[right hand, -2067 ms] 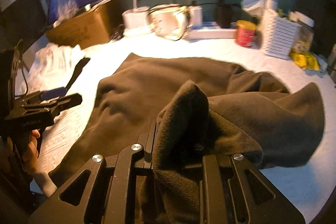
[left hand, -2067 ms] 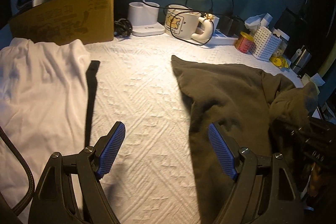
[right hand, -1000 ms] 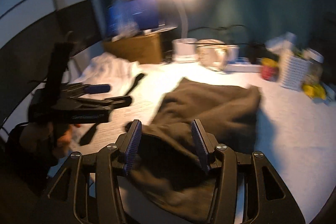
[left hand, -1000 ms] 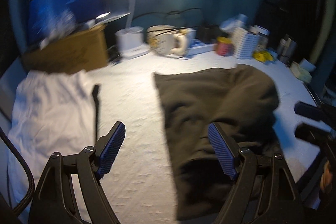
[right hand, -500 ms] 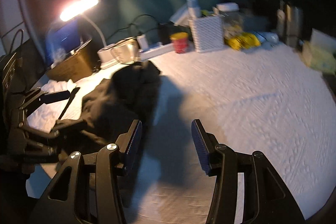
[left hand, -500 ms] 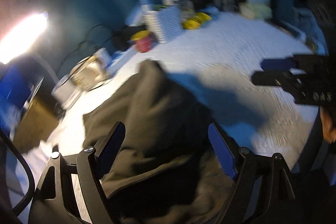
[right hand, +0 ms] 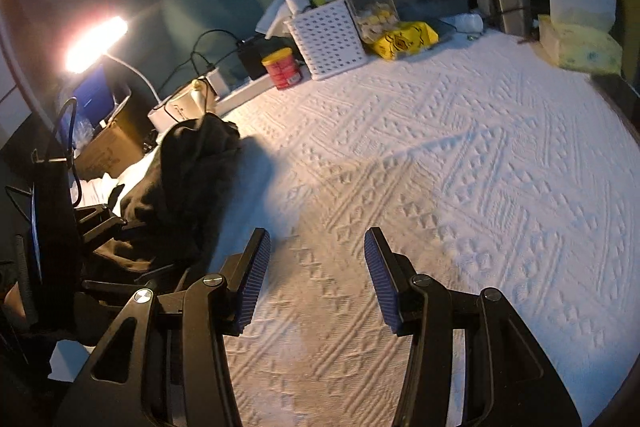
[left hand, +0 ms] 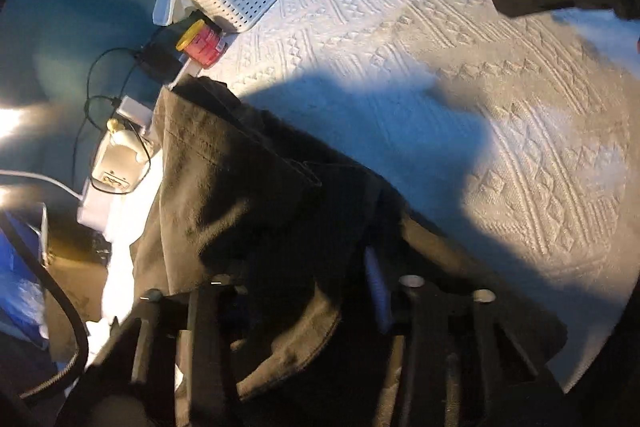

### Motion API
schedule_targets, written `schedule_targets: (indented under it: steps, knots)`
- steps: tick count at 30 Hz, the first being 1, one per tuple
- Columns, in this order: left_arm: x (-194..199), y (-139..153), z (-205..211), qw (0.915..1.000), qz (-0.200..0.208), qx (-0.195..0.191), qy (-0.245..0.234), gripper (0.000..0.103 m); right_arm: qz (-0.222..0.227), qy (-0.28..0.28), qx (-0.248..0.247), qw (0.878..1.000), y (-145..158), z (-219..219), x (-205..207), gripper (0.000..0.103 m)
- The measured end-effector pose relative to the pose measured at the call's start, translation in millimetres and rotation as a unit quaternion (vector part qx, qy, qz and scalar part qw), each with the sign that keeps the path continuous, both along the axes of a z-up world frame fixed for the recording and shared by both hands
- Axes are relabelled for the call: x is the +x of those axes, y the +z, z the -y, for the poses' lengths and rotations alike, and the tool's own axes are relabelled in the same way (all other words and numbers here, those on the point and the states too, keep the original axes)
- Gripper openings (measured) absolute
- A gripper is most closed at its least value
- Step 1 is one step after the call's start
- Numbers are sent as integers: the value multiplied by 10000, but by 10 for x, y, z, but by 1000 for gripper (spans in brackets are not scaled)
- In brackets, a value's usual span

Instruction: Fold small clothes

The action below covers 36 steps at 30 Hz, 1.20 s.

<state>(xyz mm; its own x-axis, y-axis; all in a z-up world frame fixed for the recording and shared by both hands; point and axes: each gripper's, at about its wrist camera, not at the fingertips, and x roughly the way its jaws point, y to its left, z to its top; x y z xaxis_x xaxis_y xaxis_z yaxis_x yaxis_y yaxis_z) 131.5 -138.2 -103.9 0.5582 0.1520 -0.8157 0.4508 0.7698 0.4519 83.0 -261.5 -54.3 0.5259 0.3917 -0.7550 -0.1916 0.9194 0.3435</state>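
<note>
A dark brown garment lies bunched on the white patterned bedspread, its far end near the power strip. My left gripper is low over its near edge and its jaws are closing. Cloth is bunched between them and draped over the left finger, and one blue pad shows. In the right wrist view the same garment is heaped at the left. My right gripper stands open over bare bedspread to the right of the garment, with nothing between its pads.
Along the back stand a white perforated basket, a red tin, a jar, a yellow packet, a tissue pack and a lit desk lamp. A cardboard box and white cloth lie far left.
Both grippers swung and rolled down toward the right side of the garment. The left jaws, wide apart before, have come together on the dark cloth. The right jaws keep the same gap.
</note>
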Motion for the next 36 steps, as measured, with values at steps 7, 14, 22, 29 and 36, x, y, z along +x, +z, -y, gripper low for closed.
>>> schedule_targets:
  steps: [7,14,22,29,36]
  knots:
    - [53,477,-551,9928,646,-541,857,5,-107,138,21,9998,-84,-114,79,52]
    - [286,736,-1425,9726,1136,-1027,1752,5,-158,449,-40,9989,-100,-426,193,52]
    - [609,482,-2330,9491,953,-1826,2382,5,-20,798,-228,9965,-25,-905,400,52]
    - [502,597,-2601,9270,897,-2746,2391,21,-173,666,14,9976,-28,-1217,943,52]
    - [284,995,-2704,9085,1759,-3094,2188,72,-247,615,185,9976,-83,-1402,1378,52]
